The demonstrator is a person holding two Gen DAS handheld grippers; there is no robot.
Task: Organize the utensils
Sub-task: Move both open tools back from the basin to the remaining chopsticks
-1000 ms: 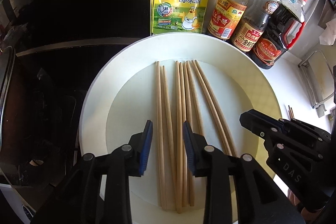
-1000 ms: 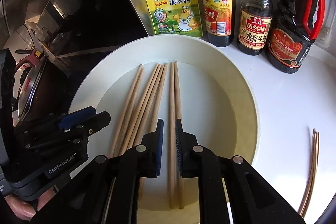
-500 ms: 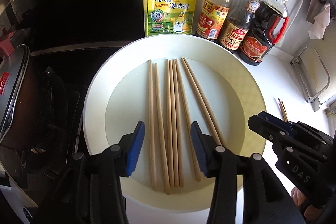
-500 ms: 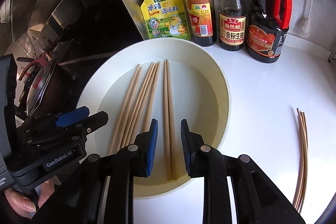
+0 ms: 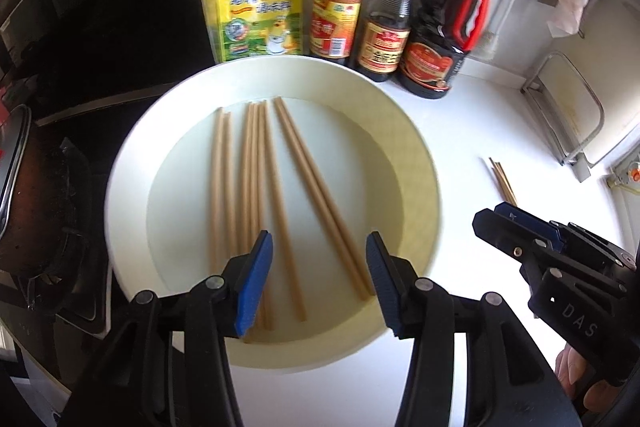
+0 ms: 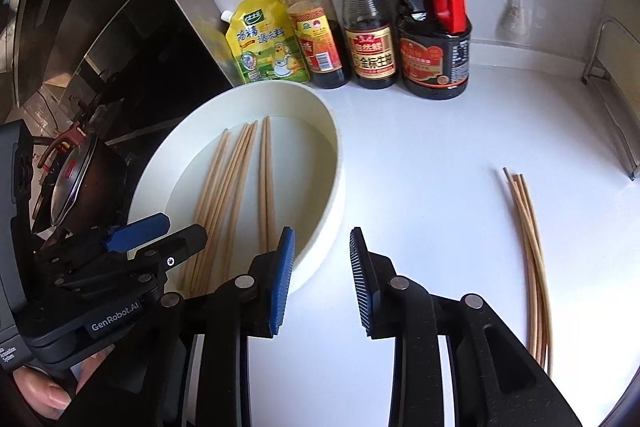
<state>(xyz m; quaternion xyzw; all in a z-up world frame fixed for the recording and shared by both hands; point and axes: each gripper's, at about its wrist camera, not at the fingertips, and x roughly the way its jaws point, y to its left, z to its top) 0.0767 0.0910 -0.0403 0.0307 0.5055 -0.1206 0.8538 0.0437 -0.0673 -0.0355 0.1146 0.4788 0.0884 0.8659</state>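
So the chopsticks (image 5: 256, 195) are lying in the white basin (image 5: 416, 155), more loose ones (image 6: 532, 259) on the counter. Both the left gripper (image 5: 320, 277) and right gripper (image 6: 322, 281) hang wide open, empty. Next is probably grabbing the counter bunch.

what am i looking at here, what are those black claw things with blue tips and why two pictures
Those are hand-held grippers, one in each of a person's hands, not a robot arm. Each carries a fisheye camera looking along its fingers, hence two pictures.

The left gripper is open above a white dish holding chopsticks. The right gripper is open too, over the white counter by the dish's edge. Neither holds anything.

More chopsticks lie loose on the counter. At the back stand a yellow seasoning pouch and three sauce bottles.
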